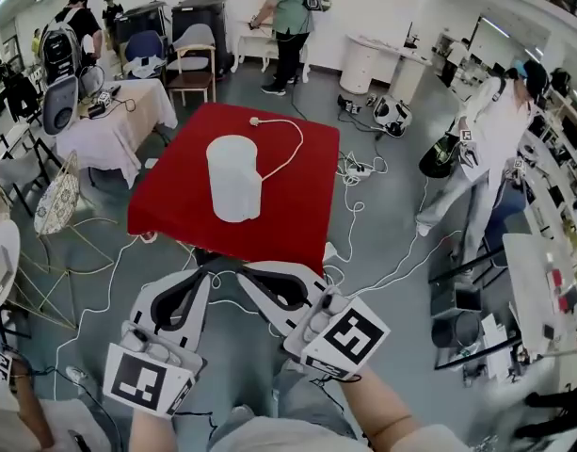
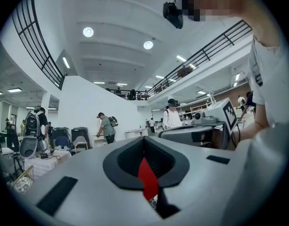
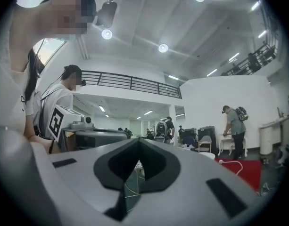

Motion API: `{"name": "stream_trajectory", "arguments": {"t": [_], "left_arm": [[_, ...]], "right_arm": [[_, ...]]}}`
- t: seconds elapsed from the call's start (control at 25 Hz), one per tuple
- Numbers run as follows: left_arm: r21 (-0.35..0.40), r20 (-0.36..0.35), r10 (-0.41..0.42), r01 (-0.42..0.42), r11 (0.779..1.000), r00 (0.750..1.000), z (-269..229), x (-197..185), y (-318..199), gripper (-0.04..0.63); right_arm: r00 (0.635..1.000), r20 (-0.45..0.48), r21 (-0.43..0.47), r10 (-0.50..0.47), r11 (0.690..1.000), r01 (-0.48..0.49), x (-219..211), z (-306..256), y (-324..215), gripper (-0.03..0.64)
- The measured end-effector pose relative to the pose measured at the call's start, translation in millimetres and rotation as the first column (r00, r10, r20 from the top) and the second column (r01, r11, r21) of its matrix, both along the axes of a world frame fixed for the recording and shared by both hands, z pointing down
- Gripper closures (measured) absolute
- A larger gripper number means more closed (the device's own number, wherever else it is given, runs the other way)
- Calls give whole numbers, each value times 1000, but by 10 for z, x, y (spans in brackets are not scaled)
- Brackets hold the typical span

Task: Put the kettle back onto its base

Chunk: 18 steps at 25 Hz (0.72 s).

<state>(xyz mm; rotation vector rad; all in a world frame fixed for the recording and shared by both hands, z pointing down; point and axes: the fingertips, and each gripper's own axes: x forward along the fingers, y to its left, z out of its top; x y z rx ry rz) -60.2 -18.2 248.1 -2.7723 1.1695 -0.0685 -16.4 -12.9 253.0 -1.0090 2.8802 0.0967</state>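
Open hall, grey floor (image 1: 392, 215) strewn with white cables, a railed upper gallery seen in both gripper views. Red-clothed table (image 1: 297, 210) stood at 12 o'clock from the person. White kettle (image 1: 234, 179) sat upright near the cloth's middle, touched by neither tool. Its white cord (image 1: 293, 144) left its foot toward 1 o'clock and looped back to a plug (image 1: 255, 121) at the table's far edge. Could not make out a separate base under the kettle.

Left gripper (image 1: 213, 265) and right gripper (image 1: 242, 275) were held side by side short of the table's near edge, tips pointing at 12 o'clock, well apart from the kettle. Both were clenched, jaw tips meeting, nothing gripped. Red cloth showed through the gap behind the left jaws, floor and cable behind the right.

Beige-clothed table (image 1: 109, 130) at 10 o'clock, wire chair (image 1: 57, 201) at 9. Person in a green shirt (image 1: 290, 17) stood at 12 o'clock beyond the table, person in white (image 1: 495, 130) at 2.
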Motion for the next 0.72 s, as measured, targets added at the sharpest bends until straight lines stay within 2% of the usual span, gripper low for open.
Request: {"name": "stream_trajectory", "arguments": {"t": [0.44,0.72], "left_arm": [[-20,7,131,-131,991,991,65,-258,665,584],[-22,10,152,-152,988,988,83,-382,1047,584]], "right_arm": [[994,-1,5,113,994,-113,-341,-12,681,611],[992,4,-5,128,992,-128,-520,23,1078,611]]}}
